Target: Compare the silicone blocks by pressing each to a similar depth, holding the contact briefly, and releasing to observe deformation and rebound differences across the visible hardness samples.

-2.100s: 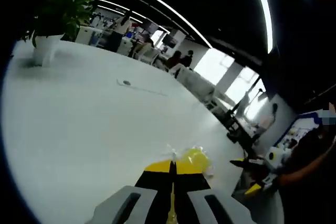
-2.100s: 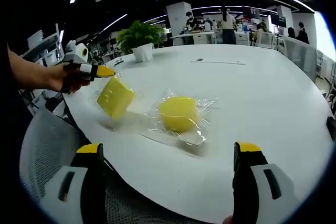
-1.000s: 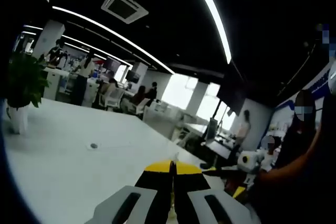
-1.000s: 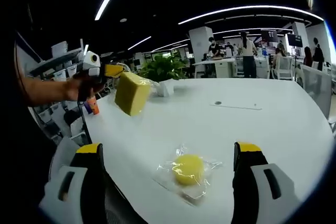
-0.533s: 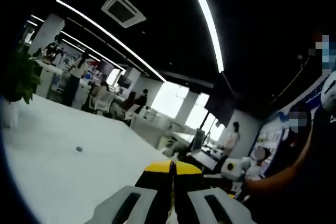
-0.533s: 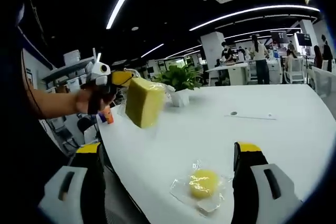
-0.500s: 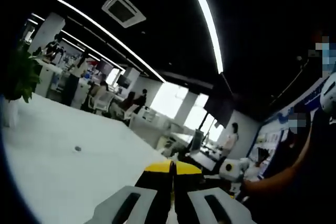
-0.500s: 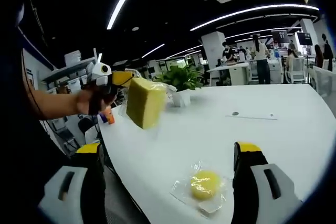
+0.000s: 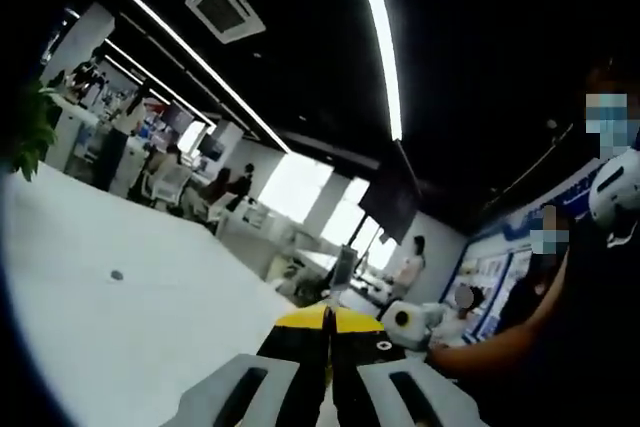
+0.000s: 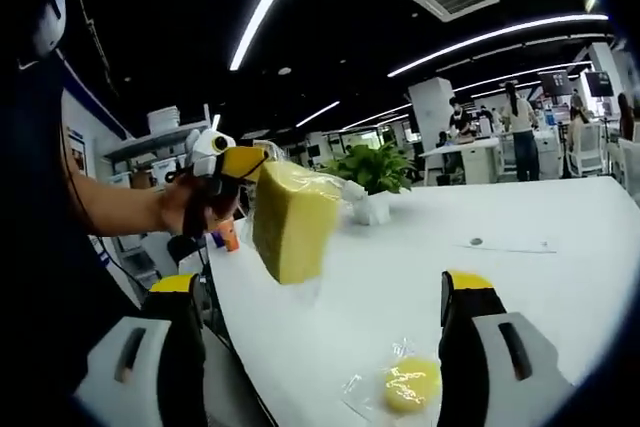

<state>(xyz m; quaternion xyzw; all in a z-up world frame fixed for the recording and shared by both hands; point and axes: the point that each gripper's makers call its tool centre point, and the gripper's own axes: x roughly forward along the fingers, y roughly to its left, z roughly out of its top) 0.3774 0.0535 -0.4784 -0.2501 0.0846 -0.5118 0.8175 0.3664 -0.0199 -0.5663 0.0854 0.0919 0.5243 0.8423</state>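
Note:
A rectangular yellow silicone block (image 10: 290,222) in a clear wrapper hangs in the air above the white table (image 10: 520,287). My left gripper (image 10: 237,162), held by a hand (image 10: 180,202), is shut on the wrapper's top corner. In the left gripper view its yellow-tipped jaws (image 9: 328,319) are pressed together. A round yellow block (image 10: 412,385) in a clear bag lies on the table below. My right gripper (image 10: 320,287) is open, well short of both blocks, with nothing between its fingers. It also appears in the left gripper view as the right gripper (image 9: 405,322), held on a person's arm.
A potted plant (image 10: 375,172) stands on the table behind the raised block, and the same plant (image 9: 30,132) sits at the left edge. The table's near edge (image 10: 240,337) runs below the block. Desks and people fill the far office.
The left gripper has carried the rectangular block higher and closer to the right camera. Both views have tilted upward, so the round block now sits lower in the right gripper view.

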